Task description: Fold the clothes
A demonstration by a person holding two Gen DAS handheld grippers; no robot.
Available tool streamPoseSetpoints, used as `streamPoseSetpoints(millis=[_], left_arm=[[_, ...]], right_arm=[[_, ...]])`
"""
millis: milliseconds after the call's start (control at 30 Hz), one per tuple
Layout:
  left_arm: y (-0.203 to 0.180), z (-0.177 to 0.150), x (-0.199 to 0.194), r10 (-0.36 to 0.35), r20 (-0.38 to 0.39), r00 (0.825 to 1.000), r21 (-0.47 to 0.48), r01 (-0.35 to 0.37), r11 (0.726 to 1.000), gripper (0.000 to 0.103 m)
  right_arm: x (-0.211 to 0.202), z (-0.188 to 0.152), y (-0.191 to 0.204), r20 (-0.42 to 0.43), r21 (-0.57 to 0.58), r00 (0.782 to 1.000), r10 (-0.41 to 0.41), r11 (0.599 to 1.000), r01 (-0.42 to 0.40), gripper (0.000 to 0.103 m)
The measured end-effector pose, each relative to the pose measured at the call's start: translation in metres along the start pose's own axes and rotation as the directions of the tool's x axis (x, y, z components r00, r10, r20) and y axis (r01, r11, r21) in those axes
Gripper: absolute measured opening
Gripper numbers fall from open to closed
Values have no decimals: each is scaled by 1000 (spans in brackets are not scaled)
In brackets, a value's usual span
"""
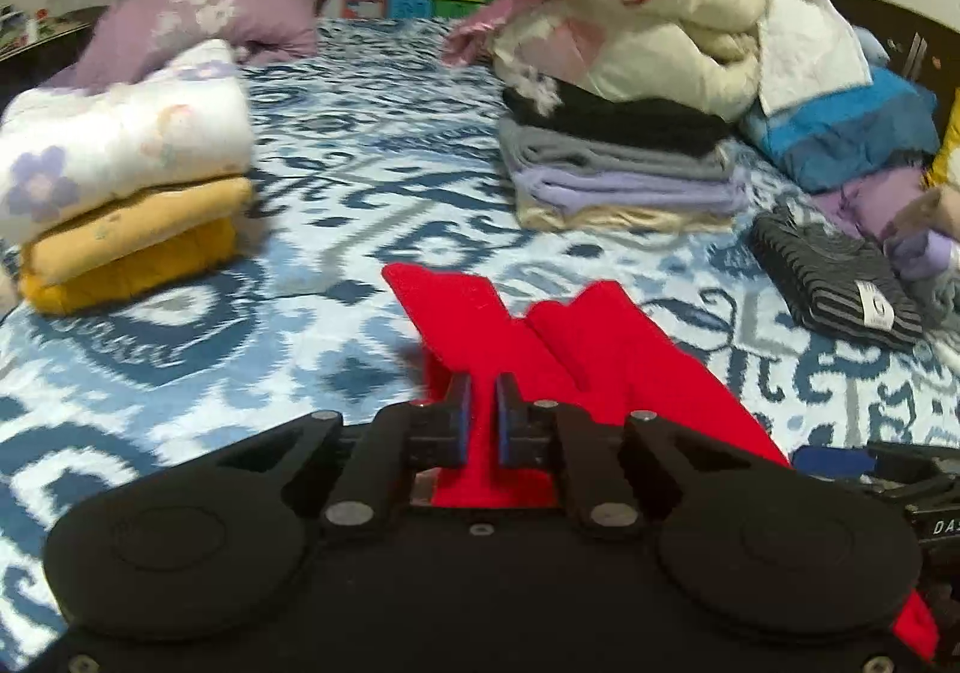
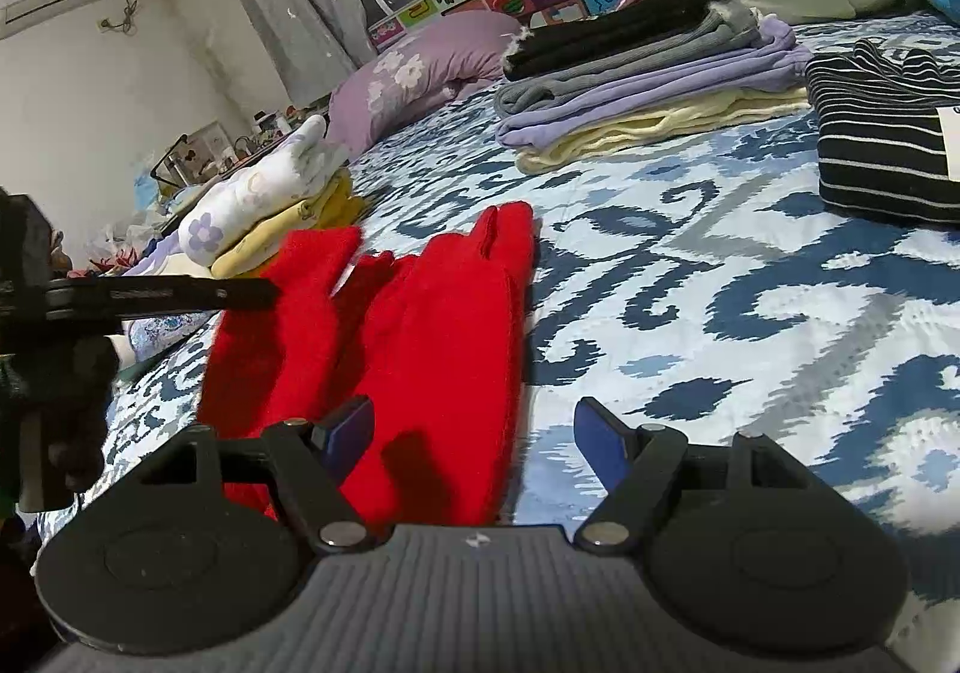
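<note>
A red garment [image 1: 570, 349] lies lengthwise on the blue-and-white patterned bed sheet [image 1: 360, 181], folded into narrow strips. My left gripper [image 1: 483, 403] is shut on its near end, and the red cloth runs up between the two pads. In the right wrist view the same red garment [image 2: 420, 325] stretches away from my right gripper [image 2: 474, 433]. That gripper stands open just above the cloth's near right edge, with its pads clear of it. The left gripper [image 2: 180, 292] shows at the left edge of that view, over the garment's left strip.
A folded stack of black, grey, lilac and cream clothes [image 1: 618, 163] sits at the back right, with a striped black garment [image 1: 834, 277] nearer. A white floral and yellow stack [image 1: 120, 175] is at the left. A lilac pillow [image 1: 198, 19] and heaped bedding [image 1: 660, 31] line the far side.
</note>
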State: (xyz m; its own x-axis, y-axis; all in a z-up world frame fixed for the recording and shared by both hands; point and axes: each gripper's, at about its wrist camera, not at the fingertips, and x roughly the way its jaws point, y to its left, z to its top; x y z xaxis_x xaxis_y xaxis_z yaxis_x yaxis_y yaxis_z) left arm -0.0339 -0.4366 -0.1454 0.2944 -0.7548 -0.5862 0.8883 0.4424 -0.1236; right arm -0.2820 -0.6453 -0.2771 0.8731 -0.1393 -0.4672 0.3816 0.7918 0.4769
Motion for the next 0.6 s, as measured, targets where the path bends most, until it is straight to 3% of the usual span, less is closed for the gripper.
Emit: streamPoseSetpoints(millis=[300, 600], left_arm=[[29, -5, -39, 76, 47, 996, -73, -73, 995, 6], [50, -15, -71, 169, 46, 985, -99, -163, 982, 6]], right_arm=[[0, -1, -1, -6, 5, 1000, 4, 1000, -4, 74], [2, -2, -2, -6, 6, 1000, 9, 1000, -9, 75]])
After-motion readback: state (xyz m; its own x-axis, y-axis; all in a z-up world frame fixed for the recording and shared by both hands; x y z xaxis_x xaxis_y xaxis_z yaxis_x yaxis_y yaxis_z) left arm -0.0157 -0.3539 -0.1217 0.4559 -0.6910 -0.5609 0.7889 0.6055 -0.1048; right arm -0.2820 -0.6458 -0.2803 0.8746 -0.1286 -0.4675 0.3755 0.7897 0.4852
